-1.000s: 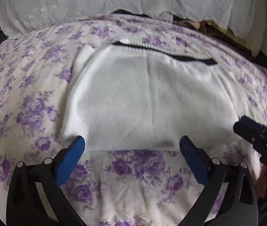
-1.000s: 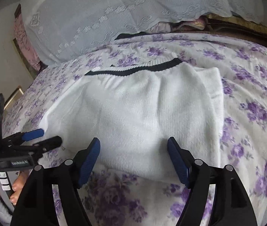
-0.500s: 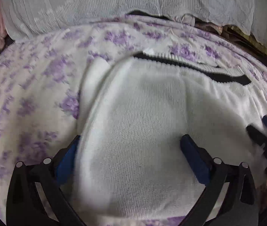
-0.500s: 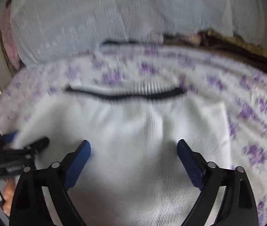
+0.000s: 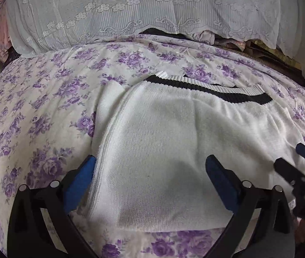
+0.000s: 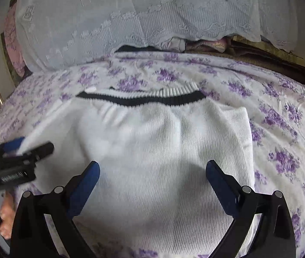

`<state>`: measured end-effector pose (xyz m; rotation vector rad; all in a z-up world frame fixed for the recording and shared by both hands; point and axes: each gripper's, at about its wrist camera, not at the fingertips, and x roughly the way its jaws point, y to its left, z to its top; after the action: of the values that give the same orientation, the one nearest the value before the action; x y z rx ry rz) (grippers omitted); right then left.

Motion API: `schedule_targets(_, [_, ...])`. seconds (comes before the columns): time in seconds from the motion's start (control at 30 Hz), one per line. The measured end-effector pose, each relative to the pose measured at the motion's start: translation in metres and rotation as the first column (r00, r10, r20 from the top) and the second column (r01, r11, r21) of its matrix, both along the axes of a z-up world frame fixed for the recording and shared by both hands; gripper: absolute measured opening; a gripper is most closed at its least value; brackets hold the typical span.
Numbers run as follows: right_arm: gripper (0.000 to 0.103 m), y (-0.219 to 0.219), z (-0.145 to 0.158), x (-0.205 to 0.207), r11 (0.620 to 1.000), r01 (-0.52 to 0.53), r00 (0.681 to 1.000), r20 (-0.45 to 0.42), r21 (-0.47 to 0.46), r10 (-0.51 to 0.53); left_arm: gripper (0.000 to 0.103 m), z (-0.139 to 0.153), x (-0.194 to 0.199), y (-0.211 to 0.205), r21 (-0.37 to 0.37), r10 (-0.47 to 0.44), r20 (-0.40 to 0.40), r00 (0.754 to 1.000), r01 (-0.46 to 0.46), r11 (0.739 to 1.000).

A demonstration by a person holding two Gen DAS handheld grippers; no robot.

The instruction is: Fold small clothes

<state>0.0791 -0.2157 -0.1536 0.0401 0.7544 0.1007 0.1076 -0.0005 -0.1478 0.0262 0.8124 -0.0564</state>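
On the purple-flowered white bedsheet (image 5: 45,111) lies the folded white knitted sweater with a black neck band (image 5: 174,142). Above it, angled down, the left gripper (image 5: 150,172) and right gripper (image 6: 152,172) hover, jaws spread wide and empty. Lettering on the left gripper's body is too blurred to read.

both wrist cams sit close, angled down over the white sweater (image 5: 174,150) (image 6: 163,161), left and right sides overlapping.

White lettering on the left tongs (image 6: 32,148) body is too blurred to read.
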Motion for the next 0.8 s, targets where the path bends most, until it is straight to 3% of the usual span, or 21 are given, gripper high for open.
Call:
schedule_targets(0.13, [0.1,0.006,-0.006,0.0,0.999,-0.002,1.0,-0.025,-0.043,0.001,0.099,-0.013,0.008,-0.007,0.057,-0.004,-0.044,0.999,0.006,0.998])
schedule_targets(0.53, [0.1,0.006,-0.005,-0.011,0.998,-0.012,1.0,-0.022,-0.059,0.011,0.099,-0.011,-0.007,0.001,0.007,0.013,-0.028,1.0,-0.013,1.0])
schedule_targets(0.67, [0.1,-0.019,0.009,-0.038,0.993,0.12,0.988,0.094,0.001,-0.12,0.098,-0.008,-0.024,0.009,-0.045,0.028,-0.039,0.999,-0.03,0.999])
schedule_targets(0.8, [0.099,-0.047,-0.002,-0.039,0.964,0.262,0.965,0.007,0.042,-0.263,0.098,-0.001,-0.041,0.003,-0.009,0.024,0.006,1.0,-0.024,1.0])
